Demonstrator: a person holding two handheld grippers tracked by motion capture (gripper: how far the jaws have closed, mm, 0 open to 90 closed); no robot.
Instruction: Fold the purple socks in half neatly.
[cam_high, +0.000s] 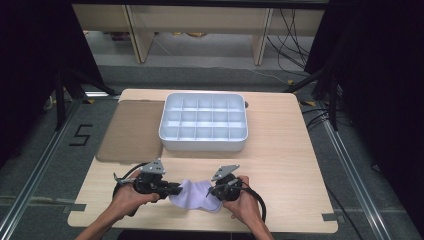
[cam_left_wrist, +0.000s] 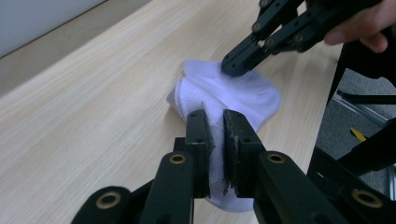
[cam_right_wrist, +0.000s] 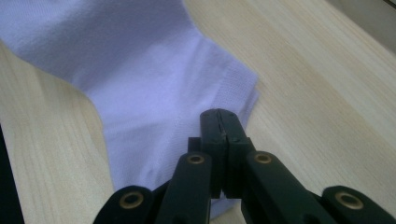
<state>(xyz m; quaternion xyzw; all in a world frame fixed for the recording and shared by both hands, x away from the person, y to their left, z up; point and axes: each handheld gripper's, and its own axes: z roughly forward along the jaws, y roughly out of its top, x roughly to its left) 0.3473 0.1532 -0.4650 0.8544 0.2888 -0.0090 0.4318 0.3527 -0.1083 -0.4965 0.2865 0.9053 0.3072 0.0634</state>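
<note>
Wooden table (cam_high: 280, 165), left claw (cam_left_wrist: 215, 120) gripping sock (cam_left_wrist: 243, 93)

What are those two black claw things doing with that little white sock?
A person holds a gripper in each hand at a wooden table. The left gripper pinches one end of the white sock. The right gripper is shut, pressing on the other end. A white divided tray waits behind.

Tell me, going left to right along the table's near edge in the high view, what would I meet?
Left gripper → white sock → right gripper, each gripper shut on an end of the sock.
</note>
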